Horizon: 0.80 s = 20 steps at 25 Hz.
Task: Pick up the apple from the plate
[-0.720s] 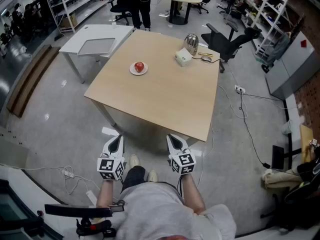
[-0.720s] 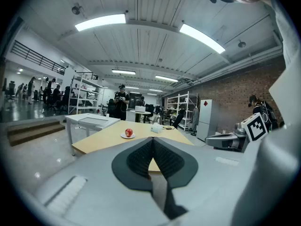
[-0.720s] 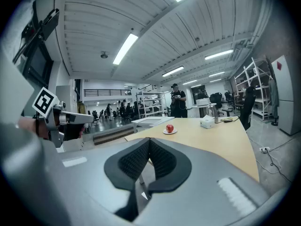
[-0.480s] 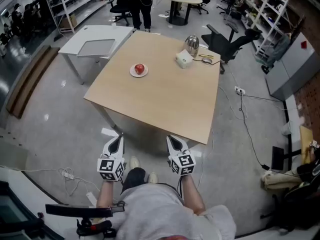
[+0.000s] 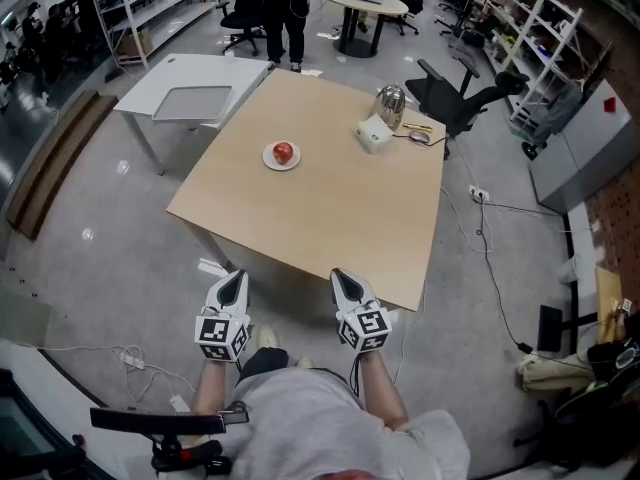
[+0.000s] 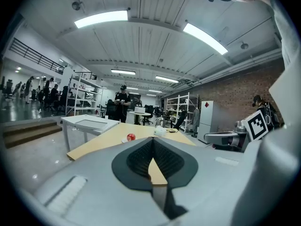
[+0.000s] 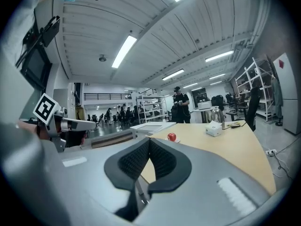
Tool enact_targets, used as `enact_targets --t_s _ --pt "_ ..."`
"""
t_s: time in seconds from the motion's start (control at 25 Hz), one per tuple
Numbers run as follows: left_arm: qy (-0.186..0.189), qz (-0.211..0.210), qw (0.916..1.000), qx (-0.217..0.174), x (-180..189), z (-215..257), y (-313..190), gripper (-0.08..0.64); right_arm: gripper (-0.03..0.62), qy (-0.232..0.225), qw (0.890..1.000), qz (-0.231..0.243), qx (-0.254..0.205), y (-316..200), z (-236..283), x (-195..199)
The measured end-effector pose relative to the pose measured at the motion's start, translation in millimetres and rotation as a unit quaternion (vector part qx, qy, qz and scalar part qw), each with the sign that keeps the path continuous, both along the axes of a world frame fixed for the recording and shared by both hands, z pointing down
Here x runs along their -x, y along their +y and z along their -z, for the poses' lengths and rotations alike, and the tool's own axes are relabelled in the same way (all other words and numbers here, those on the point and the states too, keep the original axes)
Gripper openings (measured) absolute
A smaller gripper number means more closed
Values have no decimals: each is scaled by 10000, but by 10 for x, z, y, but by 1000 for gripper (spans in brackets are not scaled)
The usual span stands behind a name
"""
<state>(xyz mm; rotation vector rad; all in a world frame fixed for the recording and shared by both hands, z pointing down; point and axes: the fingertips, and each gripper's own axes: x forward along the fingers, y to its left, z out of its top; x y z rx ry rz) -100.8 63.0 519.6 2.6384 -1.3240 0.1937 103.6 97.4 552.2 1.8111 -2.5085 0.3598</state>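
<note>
A red apple (image 5: pixel 284 152) rests on a small white plate (image 5: pixel 271 162) on the far left part of a wooden table (image 5: pixel 320 208). The apple shows again in the left gripper view (image 6: pixel 130 137) and in the right gripper view (image 7: pixel 172 136). Both grippers hang in front of the table's near edge, well short of the apple. My left gripper (image 5: pixel 233 278) has its jaws shut with nothing between them. My right gripper (image 5: pixel 342 278) is shut and empty too.
On the table's far right stand a white box (image 5: pixel 373 134), a metal kettle (image 5: pixel 390 100) and some small items. A white side table (image 5: pixel 185 88) sits at the left, a black office chair (image 5: pixel 455 93) beyond. A person (image 5: pixel 287 8) stands behind the table. Cables (image 5: pixel 480 228) trail on the floor at right.
The table has drifted slightly lower and nearer in the head view. Both grippers keep their places and stay shut.
</note>
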Motion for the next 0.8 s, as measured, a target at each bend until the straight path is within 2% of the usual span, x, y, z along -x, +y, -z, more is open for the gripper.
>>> enact_targets --t_s 0.4,0.8 --pt "-70 -159 9998 -80 278 148 -628 20 6 60 10000 -7 4 -660 131 364" --pt "-34 -446 9990 -66 639 60 -1171 20 6 60 9993 -362 -23 -1094 90 718"
